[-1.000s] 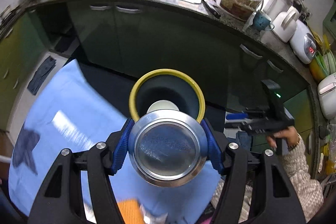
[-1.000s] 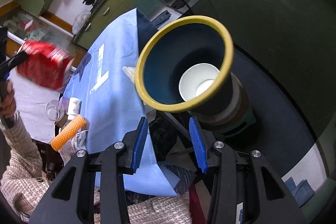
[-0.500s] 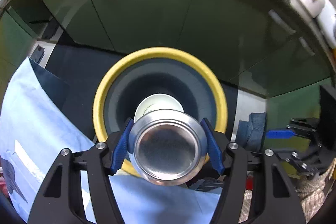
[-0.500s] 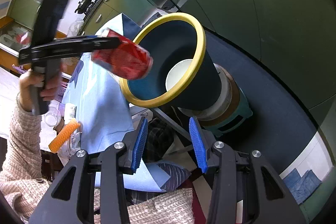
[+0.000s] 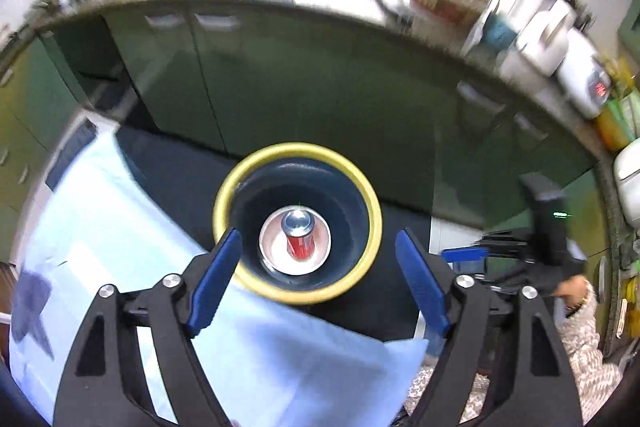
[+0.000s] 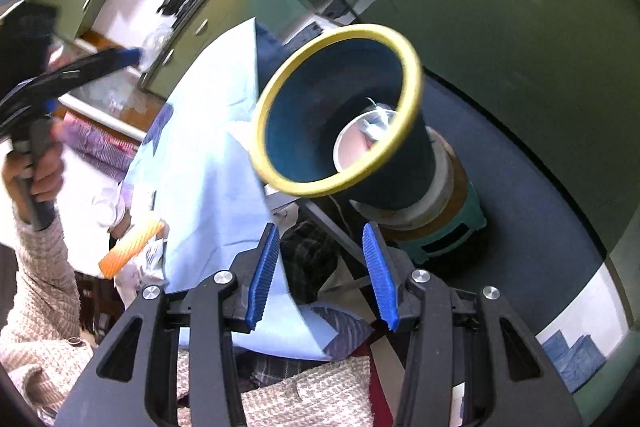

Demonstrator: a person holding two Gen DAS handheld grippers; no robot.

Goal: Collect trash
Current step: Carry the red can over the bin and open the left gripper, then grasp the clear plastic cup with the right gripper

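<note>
Left gripper (image 5: 318,279) opening with nothing between its jaws, right gripper (image 6: 322,275) part open and empty; can (image 5: 299,234) sits in the bin (image 5: 360,187) at frame centre, so that item's done, orange roll (image 6: 132,245) at lower left still uncollected.

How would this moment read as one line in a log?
left gripper: opening, empty | red drink can: inside yellow-rimmed dark bin | right gripper: open, empty
</note>
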